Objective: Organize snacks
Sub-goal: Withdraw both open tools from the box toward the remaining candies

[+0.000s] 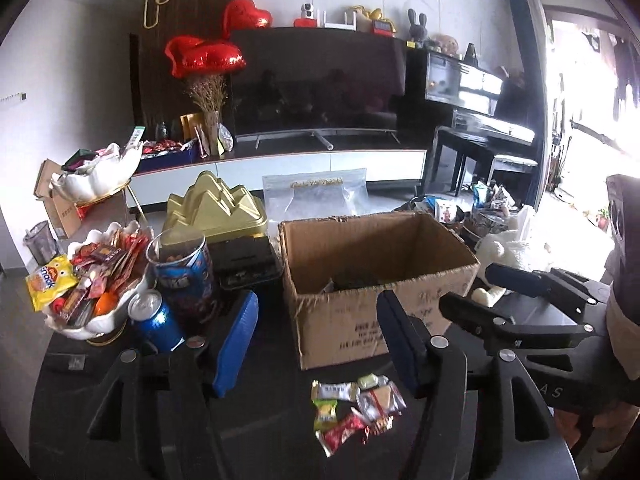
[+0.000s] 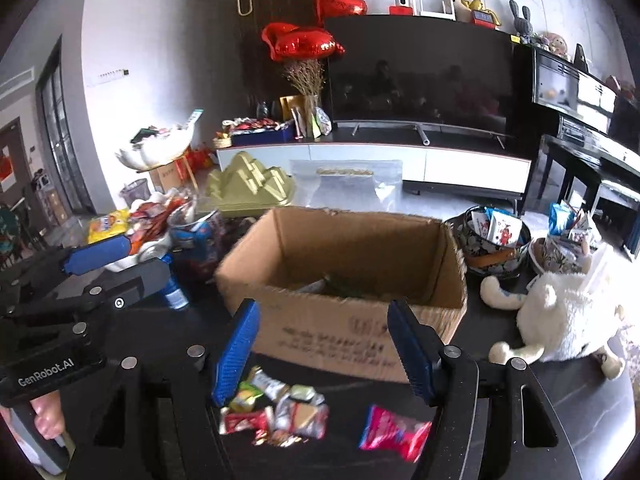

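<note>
Here both claws gape above loose snacks (image 2: pixel 280 412)

The cardboard box (image 1: pixel 376 264) hides most of its contents behind its near wall; only dark, indistinct shapes show at the bottom in both views. Print on the box front is too blurred to read. In the right wrist view the pile of small wrapped snacks (image 2: pixel 276 412) is smeared, and the blue pad of one finger covers its left edge; the pink packet (image 2: pixel 394 432) is also blurred, its label illegible. The plush toy (image 2: pixel 560 316) is washed out by window glare, and its head is not discernible.
</note>
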Demonstrator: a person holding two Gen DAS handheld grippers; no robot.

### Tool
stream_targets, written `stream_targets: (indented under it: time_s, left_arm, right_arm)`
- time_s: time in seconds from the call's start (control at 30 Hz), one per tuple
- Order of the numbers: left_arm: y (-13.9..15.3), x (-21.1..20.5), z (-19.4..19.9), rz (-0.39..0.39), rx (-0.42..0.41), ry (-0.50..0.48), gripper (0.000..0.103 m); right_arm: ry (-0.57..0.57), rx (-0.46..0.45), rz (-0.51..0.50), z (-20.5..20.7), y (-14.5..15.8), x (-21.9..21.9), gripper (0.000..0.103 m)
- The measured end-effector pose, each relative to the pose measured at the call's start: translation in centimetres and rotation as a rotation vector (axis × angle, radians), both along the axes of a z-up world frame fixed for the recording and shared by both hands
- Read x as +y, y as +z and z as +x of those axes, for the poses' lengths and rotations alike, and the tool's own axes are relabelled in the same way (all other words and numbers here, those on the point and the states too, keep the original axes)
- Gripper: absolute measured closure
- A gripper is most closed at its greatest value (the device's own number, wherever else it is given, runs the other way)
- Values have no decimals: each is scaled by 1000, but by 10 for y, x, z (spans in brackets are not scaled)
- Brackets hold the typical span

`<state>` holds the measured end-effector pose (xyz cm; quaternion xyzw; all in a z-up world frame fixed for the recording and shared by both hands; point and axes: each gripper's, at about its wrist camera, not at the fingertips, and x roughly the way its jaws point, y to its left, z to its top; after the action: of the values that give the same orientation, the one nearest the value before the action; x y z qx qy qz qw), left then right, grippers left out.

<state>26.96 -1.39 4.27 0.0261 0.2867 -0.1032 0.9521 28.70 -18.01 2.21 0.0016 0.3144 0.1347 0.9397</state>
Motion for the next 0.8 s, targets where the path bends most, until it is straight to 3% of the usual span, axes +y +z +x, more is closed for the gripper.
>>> stream_targets:
  time_s: [0.3,0.63,0.8]
  left_arm:
    - [-27,8,-36,31,-16,-16,40]
    - [-81,18,-33,-32,109,-14,40]
    - [-108,14,-31,-10,148,-33,40]
  right_arm:
    - [1,17,27,-36,-26,8,36]
    - [-13,50,26,-43,-69,12,36]
    - [-11,53,-3,-44,-87,14,36]
